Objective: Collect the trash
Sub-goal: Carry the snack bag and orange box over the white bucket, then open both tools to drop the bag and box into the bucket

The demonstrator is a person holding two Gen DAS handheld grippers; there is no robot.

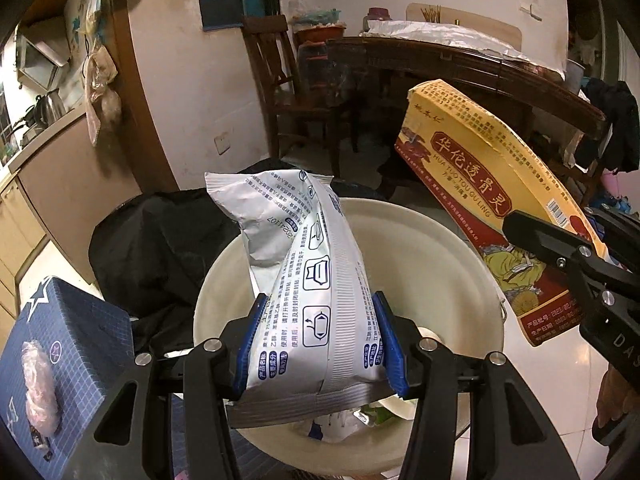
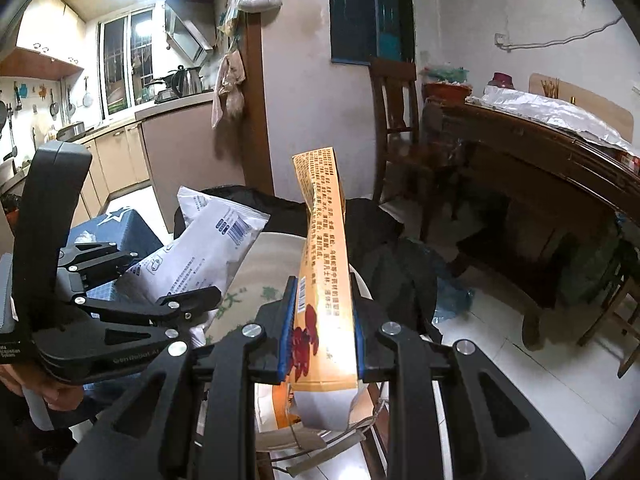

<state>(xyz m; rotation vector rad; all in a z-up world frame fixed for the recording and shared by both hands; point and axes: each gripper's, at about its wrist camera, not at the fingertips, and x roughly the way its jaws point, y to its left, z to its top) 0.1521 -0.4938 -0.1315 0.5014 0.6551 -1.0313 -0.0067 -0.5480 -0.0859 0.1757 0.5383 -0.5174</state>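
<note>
While both hang over the white bucket [image 1: 420,240], left gripper [image 1: 320,344] jaws clench a white packet [image 1: 304,264], right gripper [image 2: 322,332] jaws a yellow box [image 2: 324,240]

Open bucket [image 1: 440,280] mouth below; black bag [image 1: 160,248] crowding its left.

There were two grippers, one white pouch [image 1: 304,280], one yellow carton [image 1: 480,184], one cream bucket [image 1: 420,280] and one blue box [image 1: 72,320].
</note>
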